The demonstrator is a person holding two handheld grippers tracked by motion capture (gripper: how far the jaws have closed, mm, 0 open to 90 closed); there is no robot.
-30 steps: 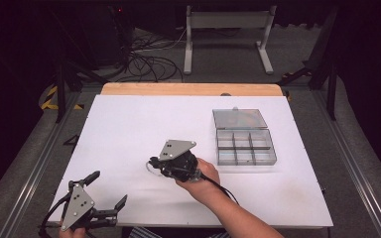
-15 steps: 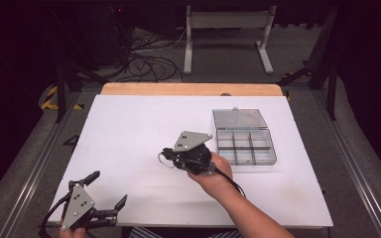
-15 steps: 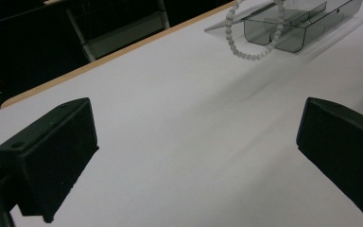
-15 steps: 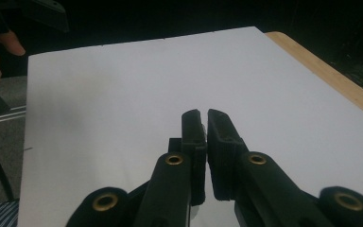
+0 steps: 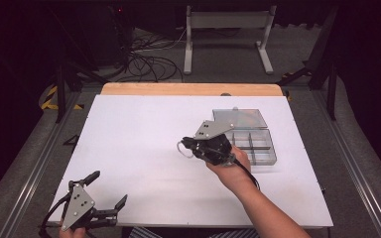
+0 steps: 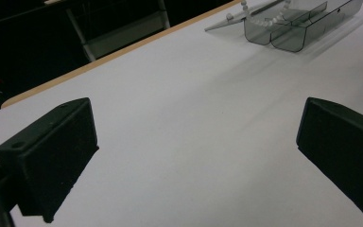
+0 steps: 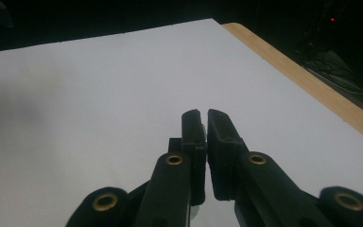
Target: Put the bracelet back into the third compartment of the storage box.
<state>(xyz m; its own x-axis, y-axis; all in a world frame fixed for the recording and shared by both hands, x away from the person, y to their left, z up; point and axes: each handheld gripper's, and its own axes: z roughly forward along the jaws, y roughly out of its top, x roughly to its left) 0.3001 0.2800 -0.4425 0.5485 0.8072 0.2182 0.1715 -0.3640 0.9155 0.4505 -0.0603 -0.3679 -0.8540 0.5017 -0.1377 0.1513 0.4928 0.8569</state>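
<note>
My right gripper (image 5: 184, 145) hovers over the middle of the white table (image 5: 139, 129), held by a hand that comes in from the bottom right. Its jaws are shut, and in the right gripper view (image 7: 203, 114) I see nothing between the tips. It points left, with its body just left of a clear compartment box (image 5: 254, 145). The box's lid (image 5: 240, 118) lies open behind it. My left gripper (image 5: 108, 187) rests at the table's front left corner with its jaws wide open and empty (image 6: 194, 156). The box (image 6: 290, 28) sits far off in the left gripper view.
A wooden strip (image 5: 191, 89) runs along the table's far edge. Beyond it are cables (image 5: 144, 62) on the floor and a metal stand (image 5: 225, 22). Metal rails (image 5: 359, 183) flank the table on both sides.
The right gripper has moved to the right and slightly up, closer to the compartment box, staying shut. The left gripper has not moved.
</note>
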